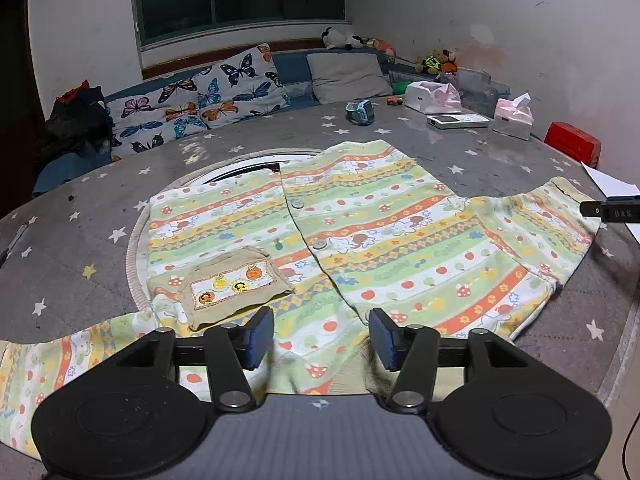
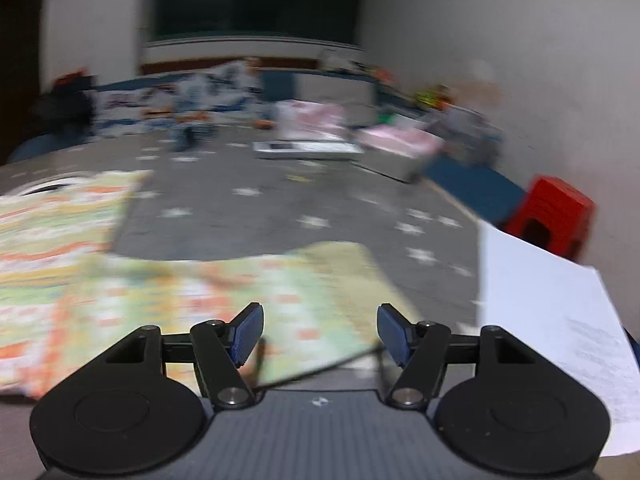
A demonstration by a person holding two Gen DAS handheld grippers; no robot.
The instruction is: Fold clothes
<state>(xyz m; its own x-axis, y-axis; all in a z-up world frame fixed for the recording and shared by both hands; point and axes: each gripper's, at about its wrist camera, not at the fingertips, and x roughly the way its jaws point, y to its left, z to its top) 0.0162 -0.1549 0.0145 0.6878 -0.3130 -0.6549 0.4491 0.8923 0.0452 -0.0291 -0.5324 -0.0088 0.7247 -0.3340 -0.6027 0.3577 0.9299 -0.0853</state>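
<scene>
A child's striped cardigan (image 1: 360,232) in green, orange and yellow, with a front pocket (image 1: 236,284) and buttons, lies spread flat on the grey star-patterned table (image 1: 400,136). My left gripper (image 1: 322,336) hovers open over its near hem, and the blue pads do not press the cloth. One sleeve (image 1: 532,220) stretches to the right, and the tip of the other gripper (image 1: 610,210) shows beside its cuff. In the blurred right wrist view, my right gripper (image 2: 320,332) stands open above that sleeve (image 2: 248,304), with nothing clamped between its pads.
White paper (image 2: 552,328) lies on the table at the right, near a red stool (image 2: 556,212). Tissue packs (image 1: 514,116), a white device (image 1: 458,121) and a blue object (image 1: 360,112) sit at the table's far side. A sofa with butterfly pillows (image 1: 200,100) runs behind.
</scene>
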